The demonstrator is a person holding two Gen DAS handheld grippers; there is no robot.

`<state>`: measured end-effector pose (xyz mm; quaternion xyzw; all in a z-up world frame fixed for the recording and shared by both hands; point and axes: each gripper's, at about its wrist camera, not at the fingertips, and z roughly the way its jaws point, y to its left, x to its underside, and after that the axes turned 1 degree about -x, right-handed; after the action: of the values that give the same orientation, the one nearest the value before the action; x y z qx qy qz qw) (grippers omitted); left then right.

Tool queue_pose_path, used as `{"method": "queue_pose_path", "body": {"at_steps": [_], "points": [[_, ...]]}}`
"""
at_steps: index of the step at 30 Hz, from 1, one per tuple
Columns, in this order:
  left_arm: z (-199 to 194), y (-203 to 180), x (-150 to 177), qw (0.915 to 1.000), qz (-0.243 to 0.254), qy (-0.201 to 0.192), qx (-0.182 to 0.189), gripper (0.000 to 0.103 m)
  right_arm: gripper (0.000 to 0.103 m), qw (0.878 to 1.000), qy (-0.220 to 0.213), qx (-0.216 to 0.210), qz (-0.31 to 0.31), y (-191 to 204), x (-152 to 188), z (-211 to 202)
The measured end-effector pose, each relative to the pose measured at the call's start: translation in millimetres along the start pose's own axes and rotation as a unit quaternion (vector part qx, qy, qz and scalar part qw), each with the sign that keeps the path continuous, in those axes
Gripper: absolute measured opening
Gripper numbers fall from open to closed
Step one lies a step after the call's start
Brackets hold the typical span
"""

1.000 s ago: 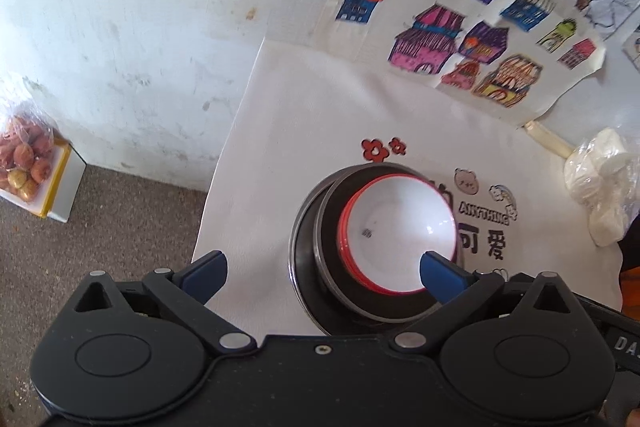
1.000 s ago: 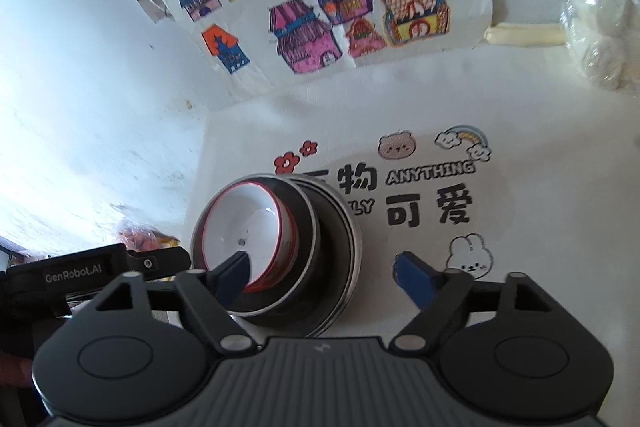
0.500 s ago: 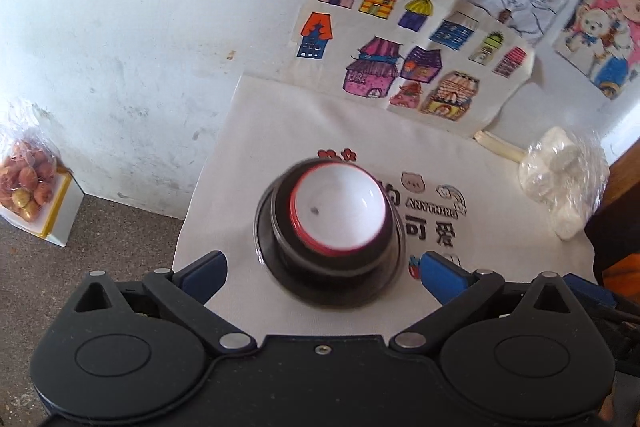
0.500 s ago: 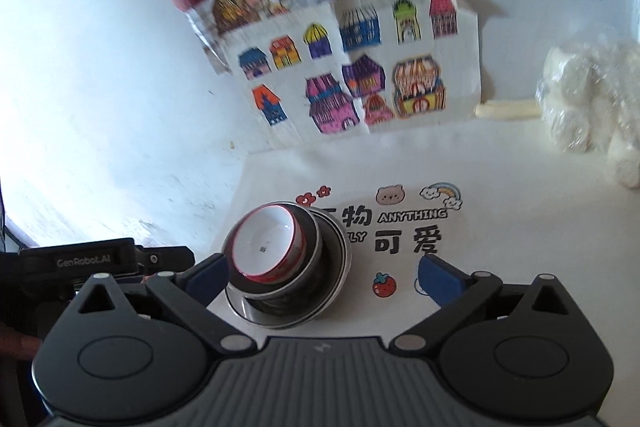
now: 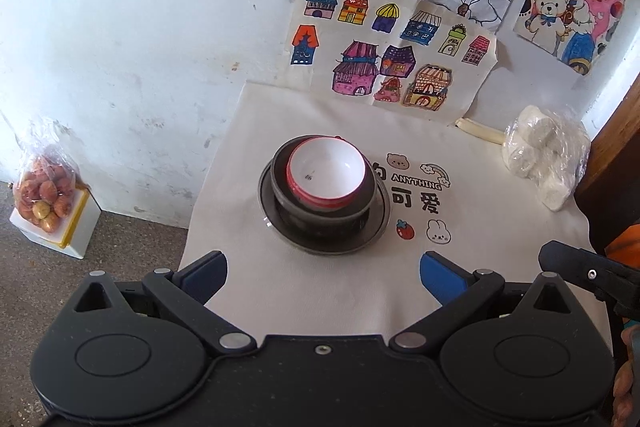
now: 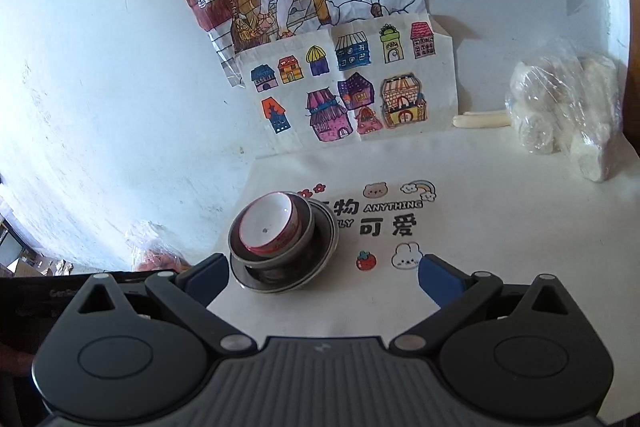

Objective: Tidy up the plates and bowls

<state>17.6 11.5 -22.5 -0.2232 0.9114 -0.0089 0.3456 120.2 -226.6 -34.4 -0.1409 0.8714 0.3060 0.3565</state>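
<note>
A white bowl with a red rim (image 5: pixel 326 171) sits inside a dark bowl (image 5: pixel 292 209), which stands on a dark plate (image 5: pixel 380 223) on the white printed cloth (image 5: pixel 320 287). The stack also shows in the right wrist view, with the white bowl (image 6: pixel 266 225) on top and the plate (image 6: pixel 326 247) at the bottom. My left gripper (image 5: pixel 323 273) is open and empty, held back from the stack on its near side. My right gripper (image 6: pixel 323 275) is open and empty, near and to the right of the stack.
A plastic bag of white rolls (image 5: pixel 546 155) lies at the back right of the table. Children's drawings (image 5: pixel 384 63) hang on the white wall behind. A bag of fruit on a box (image 5: pixel 46 195) stands on the floor at left. The cloth's left edge (image 5: pixel 208 187) drops off.
Both grippers have pulled back and up from the stacked bowls, which now look smaller and farther away. Both stay open. The stack has not moved.
</note>
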Motion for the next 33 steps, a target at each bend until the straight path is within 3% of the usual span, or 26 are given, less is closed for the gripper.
{"method": "queue_pose_path", "body": {"at_steps": [18,33], "points": [[-19.7,15.2,2.1,0.999,0.026,-0.037,0.009,0.102,0.103,0.998,-0.025,0.038,-0.04,25.0,14.5,-19.9],[-29.9,71.7,0.9,0.9894,0.112,-0.04,0.084,0.102,0.103,0.988,-0.069,0.136,0.036,79.3,38.8,-25.9]]}}
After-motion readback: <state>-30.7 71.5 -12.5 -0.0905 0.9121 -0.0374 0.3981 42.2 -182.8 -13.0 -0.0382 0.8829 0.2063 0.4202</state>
